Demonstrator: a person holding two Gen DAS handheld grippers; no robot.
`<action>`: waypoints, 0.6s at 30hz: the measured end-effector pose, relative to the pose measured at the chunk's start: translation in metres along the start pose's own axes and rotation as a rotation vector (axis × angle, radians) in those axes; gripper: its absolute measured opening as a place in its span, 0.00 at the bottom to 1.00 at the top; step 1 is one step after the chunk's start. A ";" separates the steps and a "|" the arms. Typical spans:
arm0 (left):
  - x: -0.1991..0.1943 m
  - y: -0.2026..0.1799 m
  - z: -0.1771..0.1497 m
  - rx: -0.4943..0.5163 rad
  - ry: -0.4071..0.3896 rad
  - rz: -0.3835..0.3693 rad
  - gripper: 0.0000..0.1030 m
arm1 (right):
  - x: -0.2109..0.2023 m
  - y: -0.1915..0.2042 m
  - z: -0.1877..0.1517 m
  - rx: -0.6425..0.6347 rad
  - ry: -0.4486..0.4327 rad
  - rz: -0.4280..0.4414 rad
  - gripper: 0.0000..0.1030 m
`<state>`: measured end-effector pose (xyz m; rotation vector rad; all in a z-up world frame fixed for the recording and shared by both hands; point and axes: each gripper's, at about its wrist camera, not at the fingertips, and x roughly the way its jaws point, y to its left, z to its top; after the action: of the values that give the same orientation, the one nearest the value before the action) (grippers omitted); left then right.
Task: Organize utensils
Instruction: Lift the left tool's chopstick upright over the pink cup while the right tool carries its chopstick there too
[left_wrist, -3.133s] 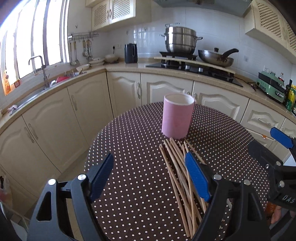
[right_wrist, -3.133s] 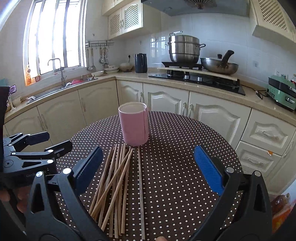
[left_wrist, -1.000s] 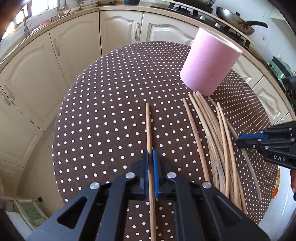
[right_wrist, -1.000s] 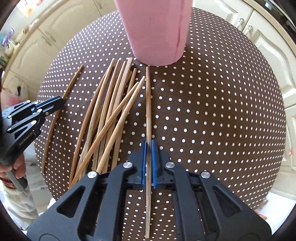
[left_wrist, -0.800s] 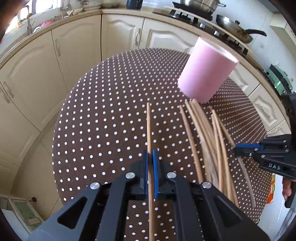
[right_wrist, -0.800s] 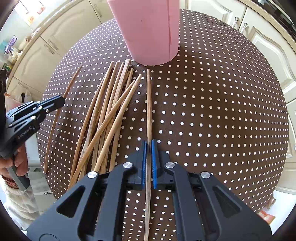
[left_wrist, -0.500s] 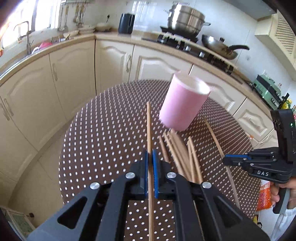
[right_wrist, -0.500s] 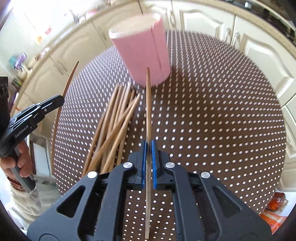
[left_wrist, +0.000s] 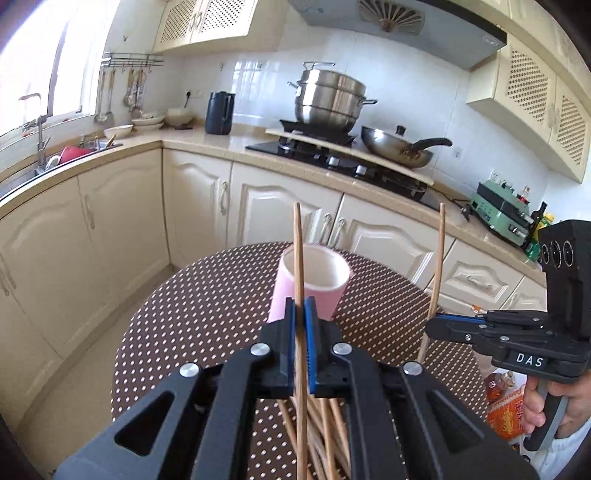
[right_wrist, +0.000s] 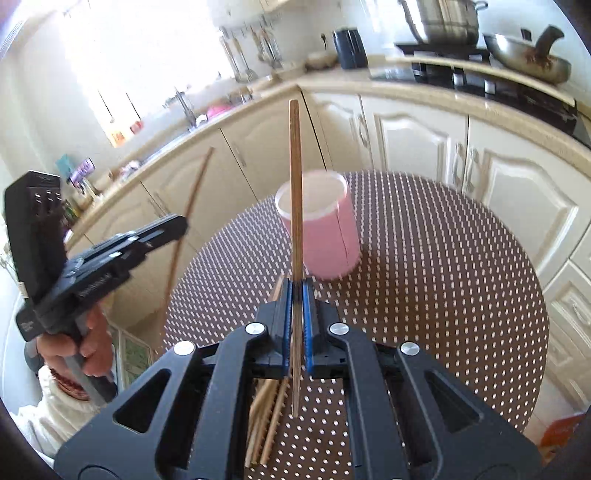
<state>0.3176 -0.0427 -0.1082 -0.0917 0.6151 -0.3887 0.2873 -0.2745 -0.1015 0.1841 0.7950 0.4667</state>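
L gripper (left_wrist: 300, 317) clamped tight on one chopstick (left_wrist: 298, 258), held off the table (left_wrist: 207, 314); R gripper (right_wrist: 295, 299) likewise pinching its own chopstick (right_wrist: 295, 184); both sticks point toward pink cup (left_wrist: 314, 284); remaining chopsticks (left_wrist: 325, 435) piled on table in front of cup.

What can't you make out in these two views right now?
- Loose chopsticks: left wrist view, mostly behind the left gripper; number unclear.
- Cup inside: right wrist view, motion blur and the right gripper's chopstick obscure it.
- Table near edge: cut off.
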 end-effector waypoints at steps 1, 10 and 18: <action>-0.001 -0.002 0.004 0.008 -0.013 -0.010 0.05 | -0.006 0.000 0.004 0.000 -0.018 0.009 0.06; 0.009 -0.029 0.050 0.076 -0.146 -0.074 0.05 | -0.016 0.011 0.053 -0.022 -0.146 -0.010 0.06; 0.030 -0.033 0.091 0.061 -0.238 -0.158 0.05 | -0.022 0.013 0.096 -0.040 -0.227 -0.047 0.06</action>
<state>0.3818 -0.0877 -0.0436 -0.1266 0.3614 -0.5410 0.3392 -0.2723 -0.0164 0.1776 0.5662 0.4092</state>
